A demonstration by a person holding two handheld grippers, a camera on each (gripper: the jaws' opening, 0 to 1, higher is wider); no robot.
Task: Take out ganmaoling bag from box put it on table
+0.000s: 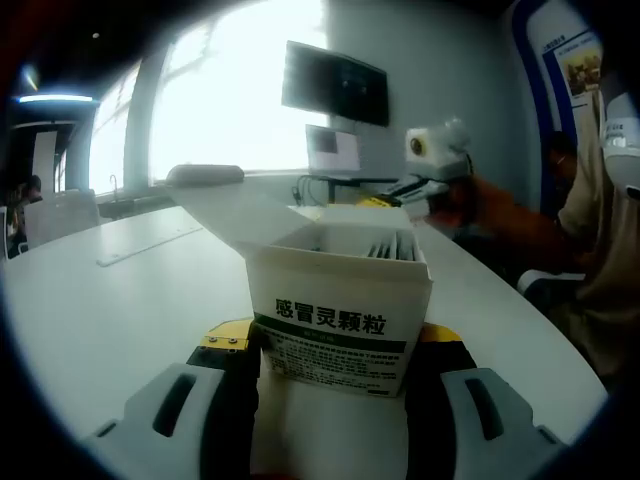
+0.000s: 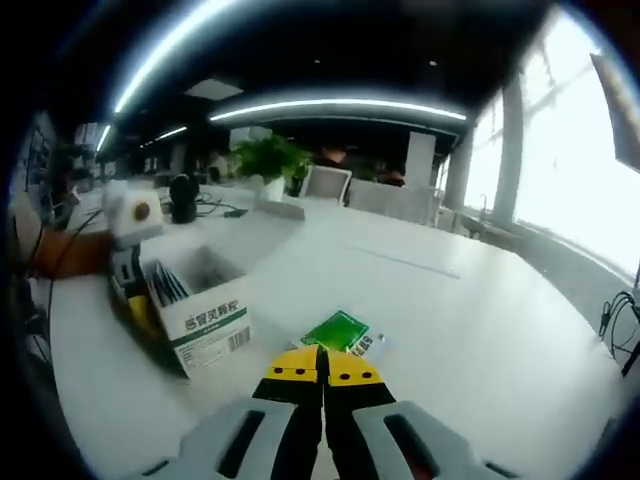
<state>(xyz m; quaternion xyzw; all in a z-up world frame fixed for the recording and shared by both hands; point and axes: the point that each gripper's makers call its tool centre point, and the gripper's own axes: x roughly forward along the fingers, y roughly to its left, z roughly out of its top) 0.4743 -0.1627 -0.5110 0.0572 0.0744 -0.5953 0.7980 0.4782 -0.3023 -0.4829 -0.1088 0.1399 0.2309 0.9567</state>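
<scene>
Ganmaoling bag, one of them, green and white, lies flat on the white surface, right in front of the right gripper tips and just beside the box. That right gripper is pressed together, yellow tips meeting, nothing between them, and I cannot tell whether they touch the bag. One box, white with a green band and black characters, stands upright with its top flap thrown open. In the left gripper view the box sits between the jaws of the left gripper, which is pinching it by its sides, low down. Inside the open top, more sachets stand packed on edge; too tightly stacked to count. In the right gripper view the left gripper shows at the box's far side. Beyond, on the surface's far edge, one potted plant. In the left gripper view, two monitors stand by the bright window.
</scene>
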